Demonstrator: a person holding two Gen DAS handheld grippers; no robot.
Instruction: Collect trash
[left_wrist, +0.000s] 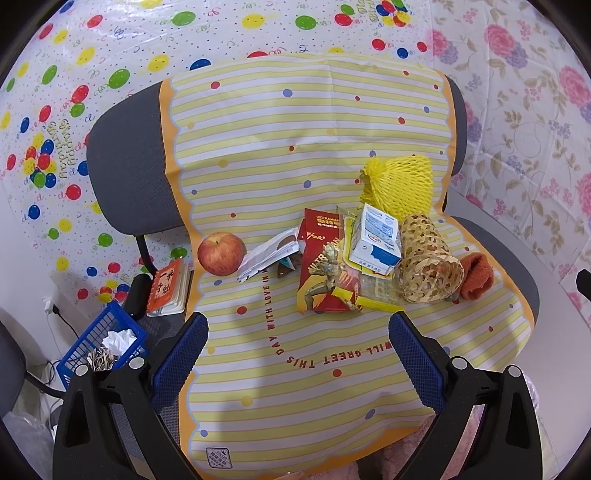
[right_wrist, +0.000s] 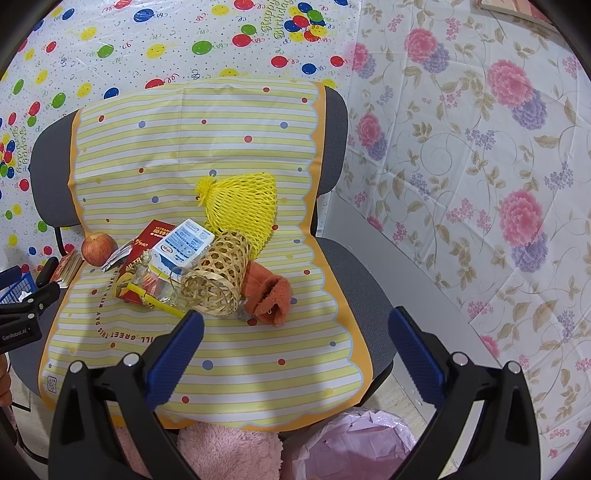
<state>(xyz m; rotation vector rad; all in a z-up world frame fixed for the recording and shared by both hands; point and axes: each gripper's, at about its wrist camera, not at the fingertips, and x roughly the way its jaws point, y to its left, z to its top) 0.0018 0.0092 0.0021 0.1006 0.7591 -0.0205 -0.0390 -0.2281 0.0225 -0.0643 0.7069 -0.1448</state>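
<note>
Grey office chair (left_wrist: 129, 166) draped with a yellow-striped plastic sheet (left_wrist: 295, 147); balloon-print and floral sheeting hang behind.

Left hand-held gripper (left_wrist: 299, 332): blue-padded fingers (left_wrist: 181, 354) spread wide, empty, hovering over the sheet's front edge, touching nothing.

Right hand-held gripper (right_wrist: 295, 332): fingers equally wide apart, empty, its left finger (right_wrist: 177, 350) seen just in front of the bamboo basket, contact not discernible.

Trash pile, centre-right of seat:
- woven bamboo basket (right_wrist: 214, 277), lying on its side;
- small white-and-blue milk carton (left_wrist: 376, 236), resting on the pile beside the basket;
- red card packet (left_wrist: 325, 266) with a gold figure, beneath the carton;
- torn yellow-edged wrapper (left_wrist: 369, 295) over the packet;
- crumpled white wrapper (left_wrist: 269, 254), between packet and apple;
- yellow foam fruit net (left_wrist: 399, 184), behind the carton;
- orange fuzzy cloth (right_wrist: 266, 295), touching the basket's right side.

Apple (left_wrist: 221, 253): left of the pile, apart.

Blue basket (left_wrist: 103, 339) with tissue and scraps: floor, lower left. Red notebook (left_wrist: 168, 288) near it. Pink-lined bin (right_wrist: 351, 443): below the chair's front edge.
</note>
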